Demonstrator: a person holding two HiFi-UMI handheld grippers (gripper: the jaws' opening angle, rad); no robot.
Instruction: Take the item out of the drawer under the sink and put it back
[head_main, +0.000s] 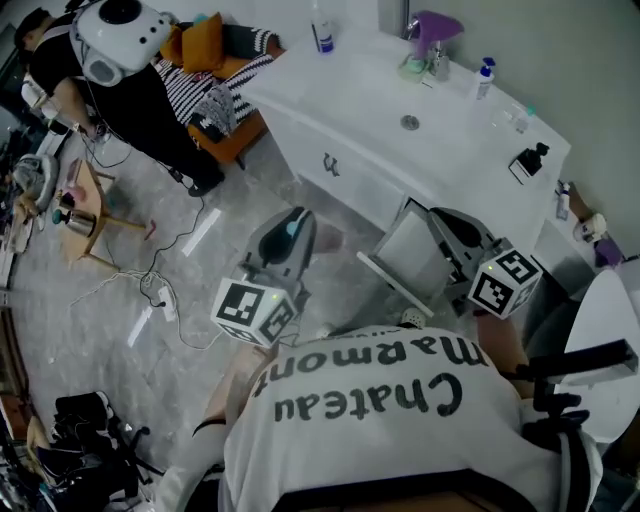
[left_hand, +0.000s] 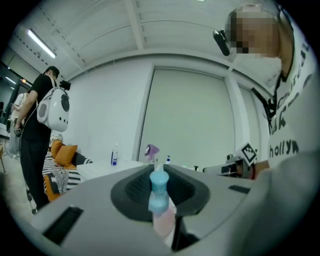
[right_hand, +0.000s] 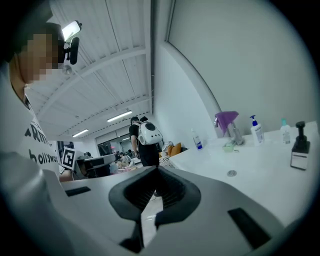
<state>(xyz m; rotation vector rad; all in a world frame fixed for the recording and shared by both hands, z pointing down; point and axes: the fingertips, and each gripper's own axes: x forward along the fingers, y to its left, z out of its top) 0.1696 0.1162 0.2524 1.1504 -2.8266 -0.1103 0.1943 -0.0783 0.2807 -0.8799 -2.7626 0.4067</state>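
Half done: your left gripper (left_hand: 159, 172) is clenched on the small blue-capped bottle (left_hand: 159, 192), held clear of the open drawer (head_main: 408, 248) under the vanity's front edge; right gripper (right_hand: 152, 175) closed, empty; return pending.

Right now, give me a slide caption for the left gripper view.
Left gripper clamps a small blue-capped bottle, held level in front of the white sink counter.

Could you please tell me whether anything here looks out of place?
The drawer under the sink stands open, and a blue-capped bottle sits clamped in the left gripper's jaws instead of inside. Nothing looks spilled or damaged.
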